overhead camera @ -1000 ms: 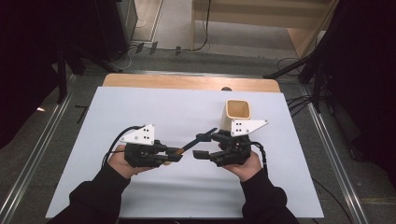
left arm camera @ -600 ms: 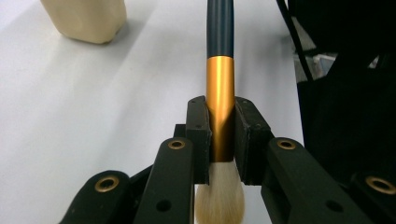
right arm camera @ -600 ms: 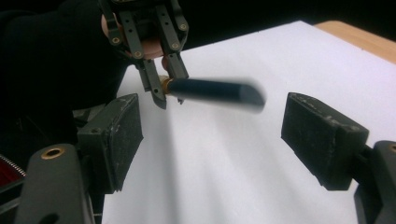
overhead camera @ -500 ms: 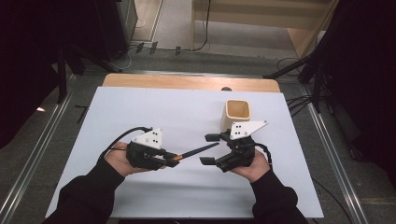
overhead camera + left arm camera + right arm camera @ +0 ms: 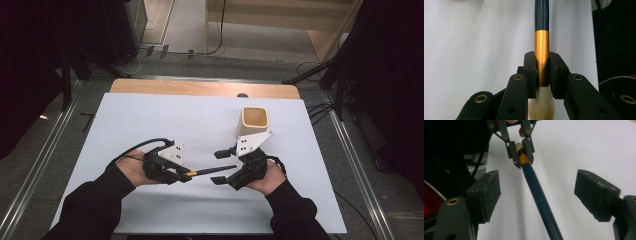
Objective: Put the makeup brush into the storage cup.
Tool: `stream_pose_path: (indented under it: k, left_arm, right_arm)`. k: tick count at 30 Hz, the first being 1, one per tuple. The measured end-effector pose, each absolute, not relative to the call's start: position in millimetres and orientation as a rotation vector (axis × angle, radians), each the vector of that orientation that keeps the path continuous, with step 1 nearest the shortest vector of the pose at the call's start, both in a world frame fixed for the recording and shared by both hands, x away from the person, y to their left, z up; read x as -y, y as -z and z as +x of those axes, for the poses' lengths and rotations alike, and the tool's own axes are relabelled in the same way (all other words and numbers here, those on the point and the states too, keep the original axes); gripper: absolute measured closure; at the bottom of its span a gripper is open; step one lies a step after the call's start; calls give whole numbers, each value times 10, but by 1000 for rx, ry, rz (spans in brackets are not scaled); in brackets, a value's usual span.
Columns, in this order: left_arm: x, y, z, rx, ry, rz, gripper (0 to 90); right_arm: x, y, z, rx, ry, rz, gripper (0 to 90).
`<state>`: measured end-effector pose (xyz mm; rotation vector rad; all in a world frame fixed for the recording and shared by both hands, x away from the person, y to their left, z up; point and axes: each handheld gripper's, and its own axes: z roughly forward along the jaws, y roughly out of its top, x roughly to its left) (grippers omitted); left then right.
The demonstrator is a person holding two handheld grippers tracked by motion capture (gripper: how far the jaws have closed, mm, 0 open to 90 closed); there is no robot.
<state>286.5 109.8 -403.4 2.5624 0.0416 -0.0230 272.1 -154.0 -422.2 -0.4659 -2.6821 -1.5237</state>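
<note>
Your table [image 5: 150, 115] is covered by a white sheet, with a strip of bare wood along its far edge; metal rails run down both sides, and cables lie on the grey floor beyond.

Your left gripper [image 5: 176, 172] is pinching the brush [image 5: 212, 170] by its gold ferrule, jaws pressed on it from both sides; in the left gripper view the pale bristles [image 5: 541, 105] sit behind the jaws and the dark handle runs out of frame at the top.

Your right gripper [image 5: 224, 167] has just been opening and stands spread wide; the handle passes between its pads [image 5: 596, 190] without touching either, its free end cut off at the bottom of the right gripper view.

The beige cup [image 5: 254, 122] stands upright just beyond your right hand [image 5: 267, 175], its lower part hidden by the gripper's grey plate; what it holds I cannot tell.

White sheet lies open to the left and far side; the near edge is close under your sleeves.
</note>
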Motion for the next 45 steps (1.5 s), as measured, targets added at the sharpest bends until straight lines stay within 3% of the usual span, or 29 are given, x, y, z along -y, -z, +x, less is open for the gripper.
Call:
stream_pose_path:
  k: [16,39,45]
  left_arm:
    - [-1003,4063,2838,-10,14,2604,782]
    - [-917,4110,2791,24,-9,2635,782]
    - [-913,4113,2788,29,-7,2635,782]
  right_arm:
    - [1235,4282,2758,2834,1320,-273,404]
    - [1053,4298,2738,2917,1173,-188,742]
    - [1050,4297,2739,2916,1159,-189,773]
